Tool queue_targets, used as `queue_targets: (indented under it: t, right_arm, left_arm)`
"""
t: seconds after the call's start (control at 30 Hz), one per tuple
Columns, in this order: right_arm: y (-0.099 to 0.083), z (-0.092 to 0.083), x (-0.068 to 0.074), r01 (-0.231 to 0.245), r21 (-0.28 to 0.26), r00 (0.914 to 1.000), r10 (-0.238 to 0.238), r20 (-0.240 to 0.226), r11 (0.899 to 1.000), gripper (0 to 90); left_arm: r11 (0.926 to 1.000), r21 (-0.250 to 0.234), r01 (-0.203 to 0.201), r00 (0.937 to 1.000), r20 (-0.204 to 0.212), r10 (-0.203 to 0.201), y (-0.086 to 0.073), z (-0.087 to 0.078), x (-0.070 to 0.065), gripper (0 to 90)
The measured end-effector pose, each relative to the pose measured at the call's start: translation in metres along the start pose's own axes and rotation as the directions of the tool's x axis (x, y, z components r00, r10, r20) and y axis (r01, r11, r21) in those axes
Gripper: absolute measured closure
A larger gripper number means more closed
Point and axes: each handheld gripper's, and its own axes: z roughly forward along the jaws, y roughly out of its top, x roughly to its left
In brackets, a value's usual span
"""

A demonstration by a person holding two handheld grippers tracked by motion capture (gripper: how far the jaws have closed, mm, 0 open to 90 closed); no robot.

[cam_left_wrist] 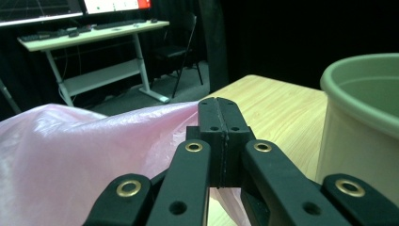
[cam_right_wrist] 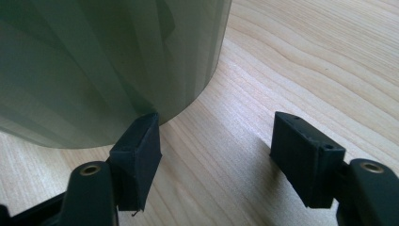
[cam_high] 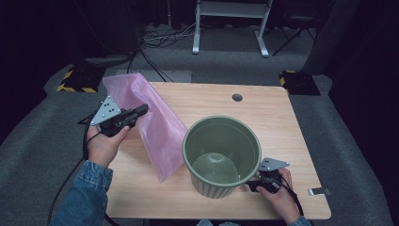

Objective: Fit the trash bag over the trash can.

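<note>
A pink plastic bag (cam_high: 157,125) hangs lifted above the left half of the wooden table (cam_high: 282,122), its lower end near the table top. My left gripper (cam_high: 142,111) is shut on the bag's upper edge; in the left gripper view its jaws (cam_left_wrist: 219,107) are pressed together with the pink film (cam_left_wrist: 70,160) spreading to the left. A round green ribbed bin (cam_high: 221,150) stands upright and empty on the table. My right gripper (cam_high: 254,184) is low at the bin's right foot, open. One of its pads (cam_right_wrist: 139,141) is right against the bin wall (cam_right_wrist: 108,61).
A small metal clip (cam_high: 319,191) lies at the table's front right corner. A round cable hole (cam_high: 237,97) sits near the far edge. A white desk frame (cam_high: 230,23) and cables (cam_high: 160,37) lie on the floor beyond the table.
</note>
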Motion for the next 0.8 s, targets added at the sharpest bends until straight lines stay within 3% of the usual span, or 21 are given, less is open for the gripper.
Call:
queue_targets:
  t: [0.23,0.27,0.33,0.37,0.43,0.53,0.8]
  right_arm:
    - [0.0,0.0,0.0,0.0,0.0,1.0,0.0,0.0,1.0,33.9]
    - [0.0,0.0,0.0,0.0,0.0,1.0,0.0,0.0,1.0,33.9]
    - [0.0,0.0,0.0,0.001,0.0,1.0,-0.001,0.0,1.0,33.9]
    - [0.0,0.0,0.0,0.001,0.0,1.0,-0.001,-0.001,1.0,33.9]
    - [0.0,0.0,0.0,0.001,0.0,1.0,-0.001,-0.001,1.0,33.9]
    - [0.0,0.0,0.0,0.001,0.0,1.0,-0.001,-0.001,1.0,33.9]
    - [0.0,0.0,0.0,0.003,0.0,1.0,-0.003,-0.003,1.0,33.9]
  left_arm:
    - [0.9991,-0.026,-0.035,0.9992,0.017,0.035,0.021,-0.005,0.002,89.9]
    - [0.9987,-0.037,-0.035,0.9984,0.043,0.036,0.025,-0.007,0.003,89.9]
    - [0.9986,-0.039,-0.034,0.9977,0.057,0.036,0.026,-0.008,0.004,89.9]
    - [0.9986,-0.041,-0.033,0.9953,0.089,0.037,0.03,-0.009,0.007,89.9]
    - [0.9987,-0.037,-0.036,0.9937,0.104,0.039,0.031,-0.01,0.008,89.9]
    - [0.9991,-0.026,-0.032,0.9866,0.159,0.036,0.037,-0.012,0.013,89.9]
    - [0.9994,-0.033,-0.011,0.9774,0.211,0.017,0.048,-0.02,0.021,90.0]
